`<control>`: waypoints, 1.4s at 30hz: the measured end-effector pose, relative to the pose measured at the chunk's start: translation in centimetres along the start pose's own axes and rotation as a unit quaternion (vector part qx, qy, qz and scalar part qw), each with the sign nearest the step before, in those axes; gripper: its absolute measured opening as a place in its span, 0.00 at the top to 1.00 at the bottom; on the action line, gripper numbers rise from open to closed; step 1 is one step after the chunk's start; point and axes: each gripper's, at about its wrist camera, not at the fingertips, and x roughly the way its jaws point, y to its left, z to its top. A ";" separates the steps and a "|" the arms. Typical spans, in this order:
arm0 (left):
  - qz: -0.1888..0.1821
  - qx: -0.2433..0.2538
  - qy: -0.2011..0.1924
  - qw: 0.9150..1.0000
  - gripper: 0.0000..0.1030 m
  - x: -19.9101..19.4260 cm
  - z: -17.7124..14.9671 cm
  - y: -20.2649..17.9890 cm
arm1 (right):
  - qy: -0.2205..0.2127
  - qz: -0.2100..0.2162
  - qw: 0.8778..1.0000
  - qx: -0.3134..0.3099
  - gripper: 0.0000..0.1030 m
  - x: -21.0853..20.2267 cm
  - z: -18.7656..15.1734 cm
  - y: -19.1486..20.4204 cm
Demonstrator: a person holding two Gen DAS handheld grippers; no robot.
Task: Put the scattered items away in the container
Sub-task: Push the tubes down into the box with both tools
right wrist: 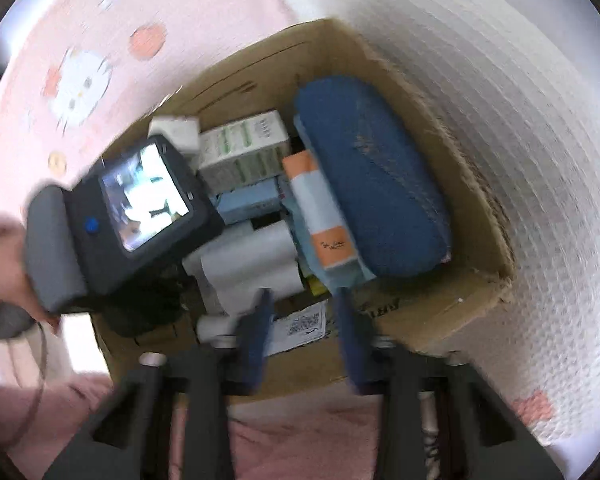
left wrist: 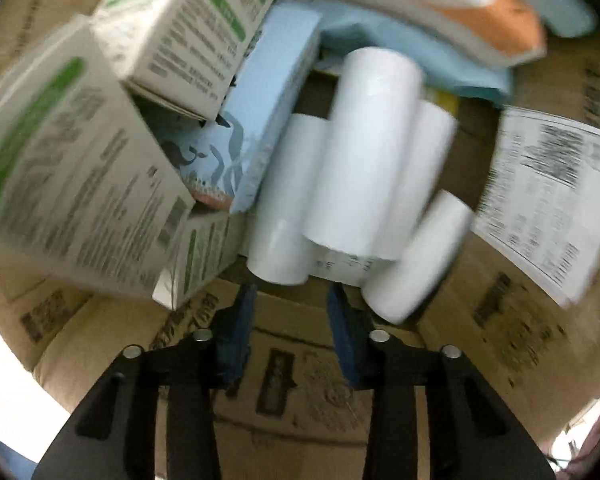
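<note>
left gripper open, empty | white rolls just ahead (in cardboard box) | right gripper open

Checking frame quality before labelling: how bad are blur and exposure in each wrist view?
Left wrist: heavy motion blur, print on the boxes unreadable, white rolls near blown out, corners clipped. Right wrist: smeared too, pink mat washed out, carton interior dim.
</note>
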 end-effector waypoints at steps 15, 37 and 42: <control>0.034 0.017 0.022 0.999 0.83 2.7 0.0 1.2 | 0.085 0.050 0.994 0.045 0.87 5.5 1.8 1.0; -0.043 0.011 -0.033 0.998 0.51 -2.1 -4.4 3.1 | 0.071 0.010 0.993 0.094 0.87 2.5 1.0 1.4; -0.088 0.028 -0.101 0.991 0.51 -6.5 -9.0 5.9 | 0.085 0.030 0.990 0.104 0.87 2.7 1.6 2.8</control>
